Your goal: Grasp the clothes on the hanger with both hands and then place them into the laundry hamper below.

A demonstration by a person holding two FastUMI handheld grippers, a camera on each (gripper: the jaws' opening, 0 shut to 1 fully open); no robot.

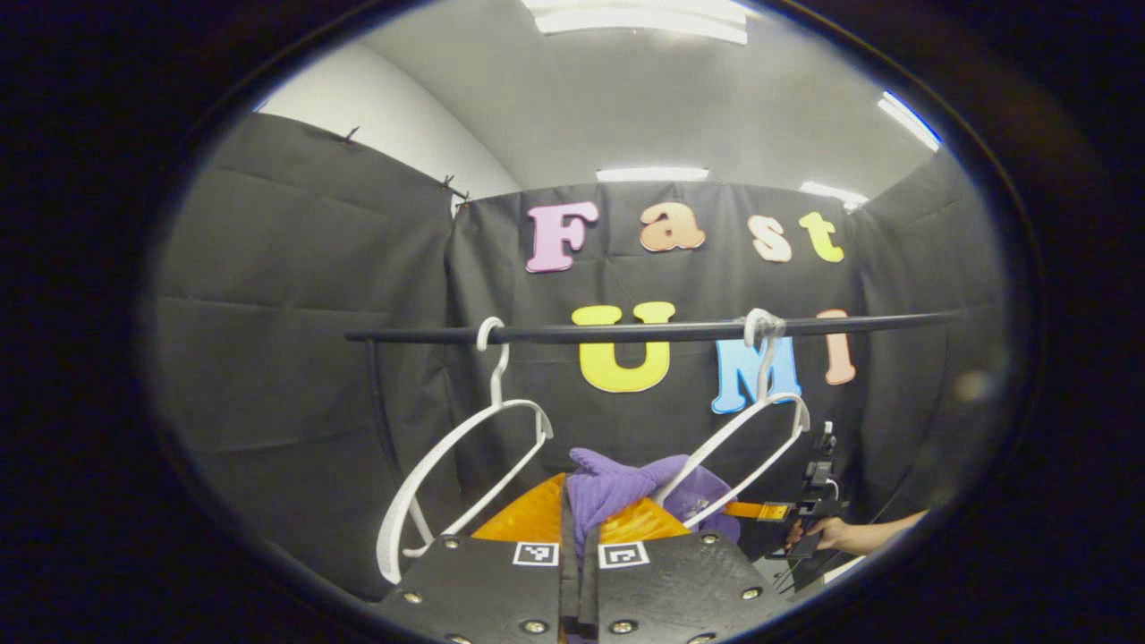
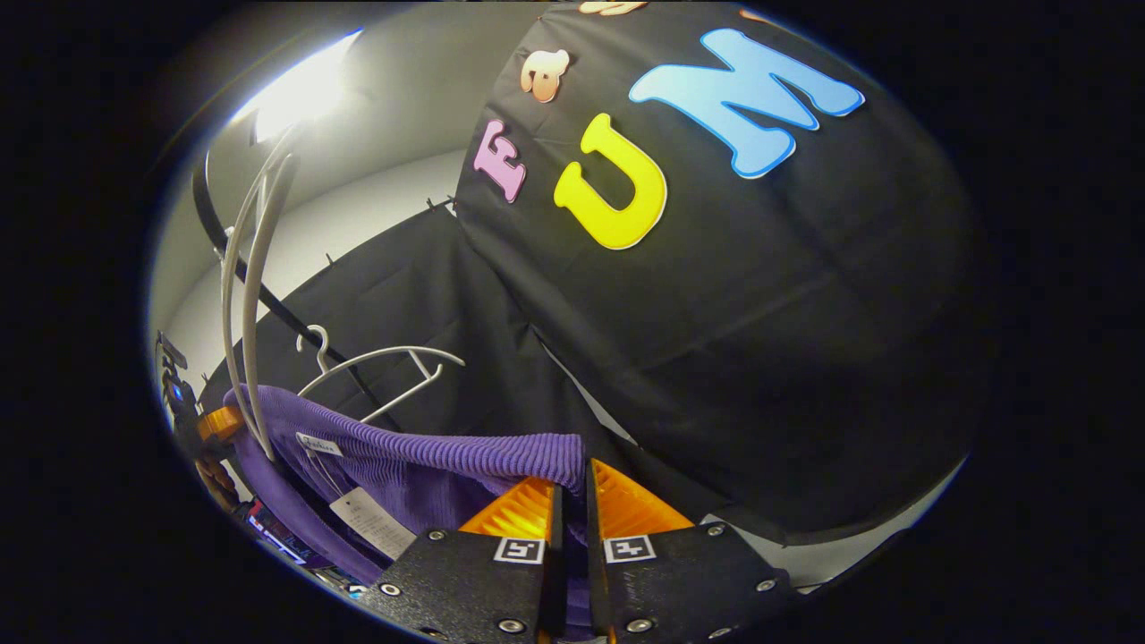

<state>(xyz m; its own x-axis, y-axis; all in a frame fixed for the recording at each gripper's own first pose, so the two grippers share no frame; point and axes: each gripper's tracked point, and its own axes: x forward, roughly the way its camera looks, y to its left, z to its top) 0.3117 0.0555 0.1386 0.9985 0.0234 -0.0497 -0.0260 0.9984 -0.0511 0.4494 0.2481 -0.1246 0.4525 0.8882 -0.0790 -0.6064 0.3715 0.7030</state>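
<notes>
A purple ribbed garment (image 1: pixel 617 487) bunches up just past my left gripper (image 1: pixel 580 519), whose fingers are shut on a fold of it. It still drapes around the lower bar of the right-hand white hanger (image 1: pixel 747 443) on the black rail (image 1: pixel 626 333). In the left gripper view the other gripper (image 1: pixel 809 501) shows at the right with a hand on it, beside the cloth. In the right gripper view the purple garment (image 2: pixel 420 456) stretches left from my right gripper (image 2: pixel 571 487), which is shut on its ribbed edge; a paper tag (image 2: pixel 371 523) dangles from it.
An empty white hanger (image 1: pixel 465 465) hangs on the rail to the left, also seen in the right gripper view as the empty hanger (image 2: pixel 380 367). Black cloth walls stand close on all sides. A bright ceiling light (image 2: pixel 300 89) glares above.
</notes>
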